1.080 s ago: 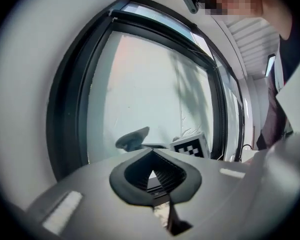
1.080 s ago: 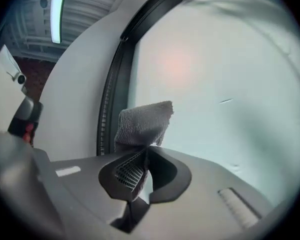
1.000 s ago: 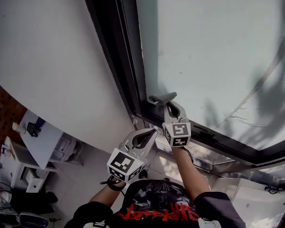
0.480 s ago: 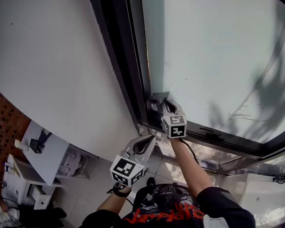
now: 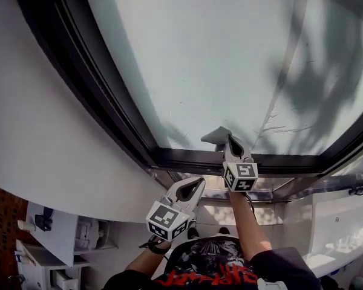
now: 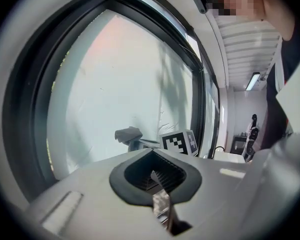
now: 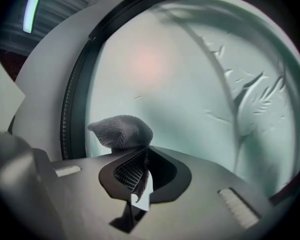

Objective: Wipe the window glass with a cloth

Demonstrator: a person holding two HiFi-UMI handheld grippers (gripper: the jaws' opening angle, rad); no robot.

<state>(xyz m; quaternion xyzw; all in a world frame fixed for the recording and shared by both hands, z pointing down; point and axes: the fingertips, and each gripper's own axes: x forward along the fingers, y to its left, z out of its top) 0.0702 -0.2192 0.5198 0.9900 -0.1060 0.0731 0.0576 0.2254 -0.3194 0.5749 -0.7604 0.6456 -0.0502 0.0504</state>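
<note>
The right hand-held gripper [image 5: 227,140] pinches a small grey woven cloth [image 5: 216,135] at the lower edge of the pale frosted window glass [image 5: 218,59], just above the black frame [image 5: 181,160]. Only a corner looks clamped, so hard rubbing could tug it free. The left hand-held gripper [image 5: 192,187] is pressed together, empty.

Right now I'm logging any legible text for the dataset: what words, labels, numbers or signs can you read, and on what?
Red lettering on the person's black shirt: upside down, cut off at the frame edge, unreadable.
Marker cubes: black-and-white square patterns, no words or numbers.
No other text shows.
</note>
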